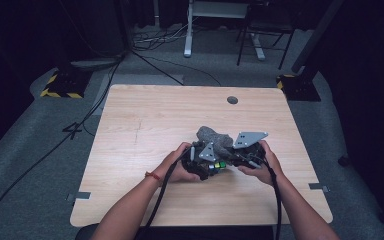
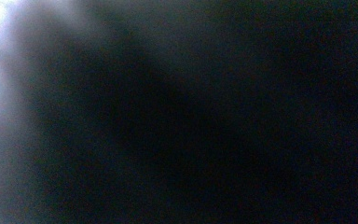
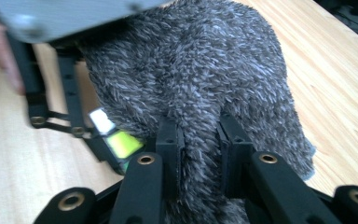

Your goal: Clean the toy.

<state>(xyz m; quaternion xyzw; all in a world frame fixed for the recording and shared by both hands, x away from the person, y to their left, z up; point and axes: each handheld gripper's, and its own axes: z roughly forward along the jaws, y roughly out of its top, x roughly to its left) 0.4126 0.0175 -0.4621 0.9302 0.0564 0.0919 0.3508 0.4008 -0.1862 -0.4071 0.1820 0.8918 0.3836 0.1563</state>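
A grey fuzzy cloth lies bunched near the middle of the wooden table, between the person's two hands. In the right gripper view the right gripper is shut on a fold of the fuzzy cloth, both black pads pressed into the pile. From above, the right gripper comes in from the right. The left gripper sits against the cloth's left side, and its black links show beside the fabric. The left gripper view is dark and blurred, so its jaws are hidden.
A round cable hole sits near the table's far edge. Beyond the table are floor cables, a white desk leg and yellow-black striped stand bases. Black cables trail from both grippers over the near edge.
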